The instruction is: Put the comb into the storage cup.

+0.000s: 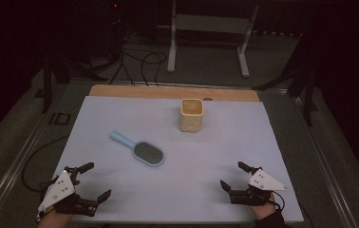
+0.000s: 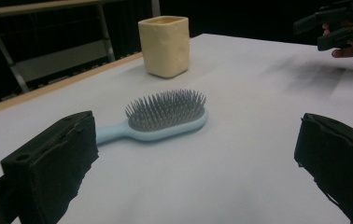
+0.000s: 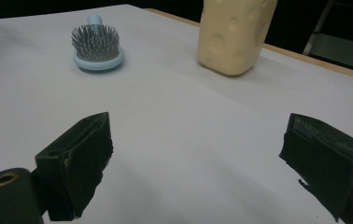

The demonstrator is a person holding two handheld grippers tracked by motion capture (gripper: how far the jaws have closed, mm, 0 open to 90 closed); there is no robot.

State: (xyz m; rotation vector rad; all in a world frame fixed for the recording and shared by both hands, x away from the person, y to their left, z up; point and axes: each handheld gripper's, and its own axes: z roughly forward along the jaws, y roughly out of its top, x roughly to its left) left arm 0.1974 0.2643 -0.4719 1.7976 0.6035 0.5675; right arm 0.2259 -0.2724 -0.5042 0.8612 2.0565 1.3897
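Observation:
A light blue hairbrush (image 1: 141, 150) lies bristles up on the white table sheet (image 1: 120, 114), handle toward the far left. Behind it to the right stands a cream square cup (image 1: 191, 114), upright. My left gripper (image 1: 96, 181) rests at the near left corner, jaws wide apart and holding nothing; in its own view the hairbrush (image 2: 165, 117) lies just ahead and the cup (image 2: 164, 45) beyond. At the near right sits my right gripper (image 1: 232, 175), open too, with the hairbrush (image 3: 97, 48) far left and the cup (image 3: 234, 33) ahead in its view.
A wooden strip (image 1: 135, 91) edges the table's far side. Beyond it stand a metal frame (image 1: 209, 28) and loose cables (image 1: 139, 61) on the floor. The other gripper (image 2: 340, 28) shows at the top right of the left gripper view.

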